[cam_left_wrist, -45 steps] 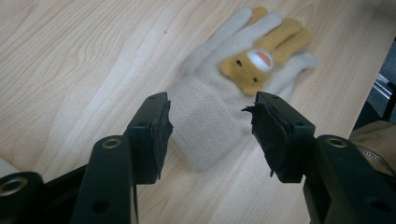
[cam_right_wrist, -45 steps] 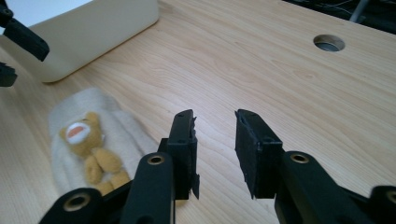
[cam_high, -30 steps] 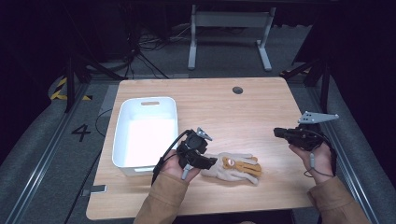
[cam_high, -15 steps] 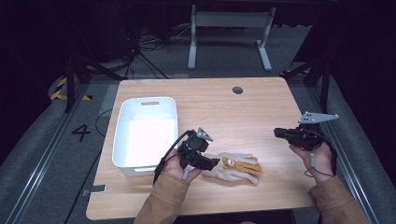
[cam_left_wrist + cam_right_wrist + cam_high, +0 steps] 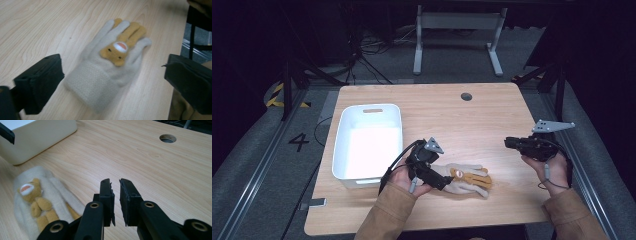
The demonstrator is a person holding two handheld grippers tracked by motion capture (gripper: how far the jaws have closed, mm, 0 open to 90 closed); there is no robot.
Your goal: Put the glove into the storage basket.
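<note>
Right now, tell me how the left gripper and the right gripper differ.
The left gripper has its jaws spread wide, either side of the glove's cuff; the right gripper has its jaws nearly closed, with only a narrow gap and nothing between them. The left gripper sits at the glove near the white bin; the right gripper is held apart from the glove, near the table's right edge. Both are black, hand-held, and grip nothing.

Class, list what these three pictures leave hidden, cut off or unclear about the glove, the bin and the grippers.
- Glove: in the high view, its cuff is hidden under the left gripper.
- White bin: cut off by the top edge of the right gripper view.
- Right gripper: in the high view, too small and dark to judge its jaw gap.
</note>
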